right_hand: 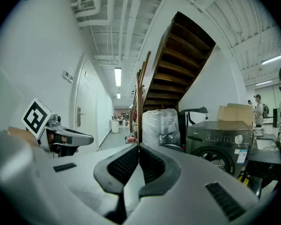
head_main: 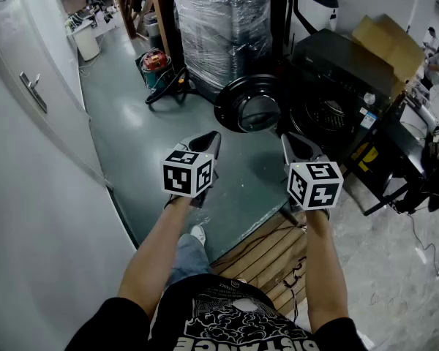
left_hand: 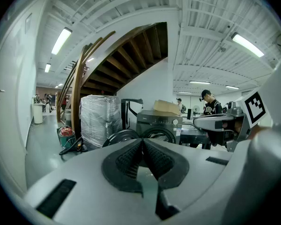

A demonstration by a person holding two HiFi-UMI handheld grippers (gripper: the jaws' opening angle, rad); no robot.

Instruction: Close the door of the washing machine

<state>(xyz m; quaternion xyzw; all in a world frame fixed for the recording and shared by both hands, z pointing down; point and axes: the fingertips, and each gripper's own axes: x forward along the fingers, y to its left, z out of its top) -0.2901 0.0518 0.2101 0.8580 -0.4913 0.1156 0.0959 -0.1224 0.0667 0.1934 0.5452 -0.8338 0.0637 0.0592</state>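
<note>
1. The washing machine door (head_main: 250,104) is hanging open. It's swung out from the front of the dark washing machine (head_main: 336,93) and stands upright on its edge, with the round glass facing roughly back at the person.
2. It sits ahead of both claws, more or less in the gap between them. It's clear of both and nothing is touching it.
3. The left gripper (head_main: 211,143) has its jaws pressed together with nothing in them, and the right gripper (head_main: 296,145) is the same. Both point forward, a bit downward.
4. My guess is the door's free rim is on the left gripper's side and the hinge is on the right gripper's side, by the machine. If so, the left one looks better placed to shove it across to the right.
5. Hard to see: the hinge and the drum opening are lost in the dark in the head view. In both gripper views the claw's own body cuts off the door's lower part.
6. Beyond the door there's a plastic-wrapped stack (head_main: 223,28).
</note>
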